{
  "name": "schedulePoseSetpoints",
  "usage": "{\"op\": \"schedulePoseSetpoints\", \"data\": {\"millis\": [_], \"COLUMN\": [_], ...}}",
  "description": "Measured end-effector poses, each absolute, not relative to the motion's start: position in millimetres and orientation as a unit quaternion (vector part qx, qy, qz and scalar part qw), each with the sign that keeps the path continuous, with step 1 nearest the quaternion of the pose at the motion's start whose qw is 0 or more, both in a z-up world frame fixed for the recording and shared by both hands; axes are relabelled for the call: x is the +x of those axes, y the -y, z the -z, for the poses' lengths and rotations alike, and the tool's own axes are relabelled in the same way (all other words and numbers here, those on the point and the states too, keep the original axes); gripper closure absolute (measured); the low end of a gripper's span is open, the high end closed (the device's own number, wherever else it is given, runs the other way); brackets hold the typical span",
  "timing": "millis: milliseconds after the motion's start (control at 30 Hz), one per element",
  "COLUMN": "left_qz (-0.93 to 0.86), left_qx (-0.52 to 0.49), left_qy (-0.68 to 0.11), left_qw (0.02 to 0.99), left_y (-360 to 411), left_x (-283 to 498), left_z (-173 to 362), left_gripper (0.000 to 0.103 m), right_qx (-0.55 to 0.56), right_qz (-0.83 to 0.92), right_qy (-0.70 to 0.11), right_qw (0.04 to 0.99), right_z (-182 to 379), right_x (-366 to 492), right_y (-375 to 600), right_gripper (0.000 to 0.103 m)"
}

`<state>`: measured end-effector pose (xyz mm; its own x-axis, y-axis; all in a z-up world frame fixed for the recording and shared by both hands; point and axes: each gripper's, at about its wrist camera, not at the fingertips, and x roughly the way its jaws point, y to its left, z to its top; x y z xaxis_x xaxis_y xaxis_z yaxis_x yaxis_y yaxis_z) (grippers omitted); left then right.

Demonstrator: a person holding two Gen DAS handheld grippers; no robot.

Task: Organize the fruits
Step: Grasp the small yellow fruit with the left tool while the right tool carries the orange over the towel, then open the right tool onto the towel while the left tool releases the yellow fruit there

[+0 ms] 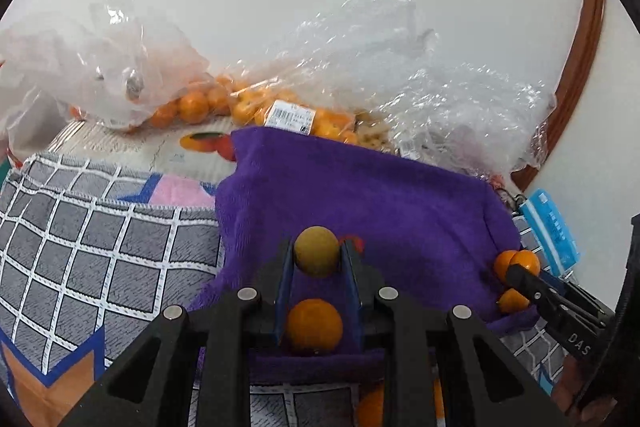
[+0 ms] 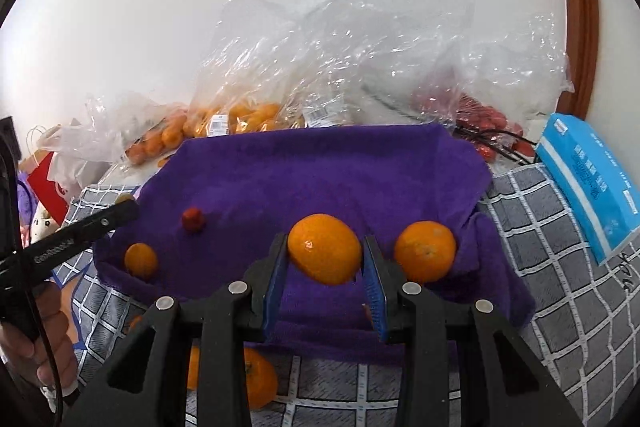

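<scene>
A small yellowish-green fruit (image 1: 316,250) is pinched between the blue pads of the left gripper (image 1: 316,255), held in the air above a purple towel (image 1: 360,195) spread on a grey checked cloth (image 1: 100,247). On the towel just below it, nearer the camera, rests an orange citrus fruit (image 1: 314,325). A little red fruit (image 2: 193,219) lies apart on the towel's left side.

The right gripper (image 2: 325,259) pinches a larger orange mandarin (image 2: 324,249), also lifted above the towel. Just beside it on the right, another mandarin (image 2: 425,251) sits on the towel.

Behind the towel, against a white wall, lie crumpled clear plastic bags (image 2: 320,67) holding more orange fruit and, on the right, red fruit. A blue tissue pack (image 2: 588,183) lies to the right.

The step in hand looks like carrying fruit out to the towel for sorting, both grippers loaded. The next move probably calls for lowering each fruit until it touches the cloth beside its own kind, then spreading the jaws gently so the round fruit does not roll off the towel's edge.
</scene>
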<state>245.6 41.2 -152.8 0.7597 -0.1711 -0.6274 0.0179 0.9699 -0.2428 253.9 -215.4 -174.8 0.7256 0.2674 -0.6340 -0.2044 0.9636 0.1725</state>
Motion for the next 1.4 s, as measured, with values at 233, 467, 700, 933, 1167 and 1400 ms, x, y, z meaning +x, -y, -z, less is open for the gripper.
{"op": "schedulePoseSetpoints", "data": {"millis": [233, 467, 700, 933, 1167, 1400], "left_qz": [0.051, 0.047, 0.048, 0.049, 0.049, 0.050], "left_qx": [-0.098, -0.089, -0.089, -0.090, -0.093, -0.094], "left_qy": [-0.367, -0.385, -0.388, -0.388, -0.389, -0.390], "left_qw": [0.924, 0.917, 0.916, 0.916, 0.915, 0.915], "left_y": [-36.5, -32.1, -32.6, -32.6, -32.9, -33.0], "left_x": [253.0, 256.2, 256.8, 256.9, 257.4, 257.5], "left_z": [166.6, 174.0, 175.0, 175.2, 175.5, 175.9], "left_gripper": [0.080, 0.080, 0.080, 0.080, 0.080, 0.080], "right_qx": [0.039, 0.019, 0.011, 0.005, 0.005, 0.013], "right_qz": [-0.130, -0.130, -0.128, -0.124, -0.120, -0.118], "right_qy": [-0.367, -0.390, -0.389, -0.389, -0.389, -0.380], "right_qw": [0.920, 0.911, 0.912, 0.913, 0.913, 0.917], "right_z": [187.5, 199.9, 201.5, 201.3, 200.5, 195.6], "right_x": [258.9, 263.6, 263.9, 263.4, 262.8, 259.2], "right_y": [209.1, 198.5, 197.7, 196.9, 197.8, 202.8], "right_gripper": [0.067, 0.067, 0.067, 0.067, 0.067, 0.056]}}
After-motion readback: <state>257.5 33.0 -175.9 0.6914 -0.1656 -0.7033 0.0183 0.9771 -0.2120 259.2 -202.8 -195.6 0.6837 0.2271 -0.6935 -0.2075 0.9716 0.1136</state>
